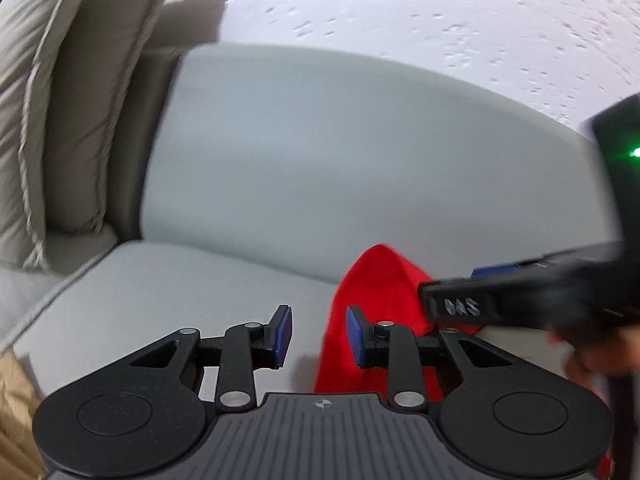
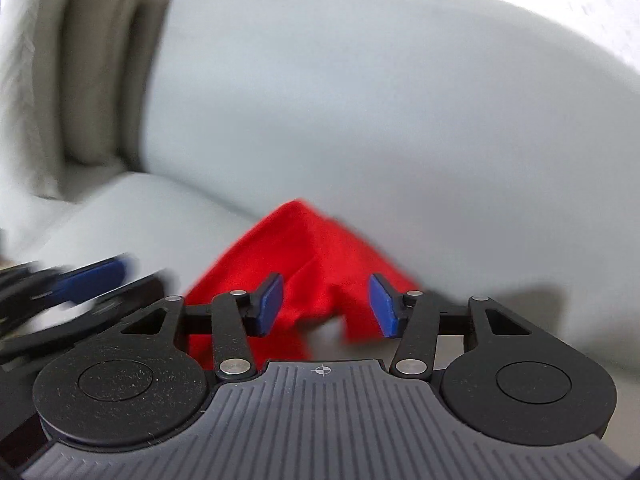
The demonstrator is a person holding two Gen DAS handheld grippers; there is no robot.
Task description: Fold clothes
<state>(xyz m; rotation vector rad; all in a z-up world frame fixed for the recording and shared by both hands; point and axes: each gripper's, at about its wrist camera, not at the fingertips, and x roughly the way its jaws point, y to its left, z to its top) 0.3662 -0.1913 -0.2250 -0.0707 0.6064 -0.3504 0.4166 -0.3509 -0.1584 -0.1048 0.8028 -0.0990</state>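
Note:
A red garment (image 2: 304, 248) lies bunched on the light grey sofa seat (image 1: 160, 292), peaked against the backrest. It also shows in the left wrist view (image 1: 376, 280). My right gripper (image 2: 326, 306) is open, its blue pads either side of the cloth and just short of it. My left gripper (image 1: 319, 334) is open and empty, with the garment behind its right finger. In the left wrist view the right gripper (image 1: 500, 292) reaches in from the right, blurred, over the garment. In the right wrist view the left gripper (image 2: 80, 284) is blurred at the left edge.
The grey sofa backrest (image 2: 360, 100) rises right behind the garment. Beige cushions (image 1: 72, 100) stand at the left end of the sofa. A white textured wall (image 1: 400, 8) is behind. Something tan (image 1: 16, 400) shows at the lower left.

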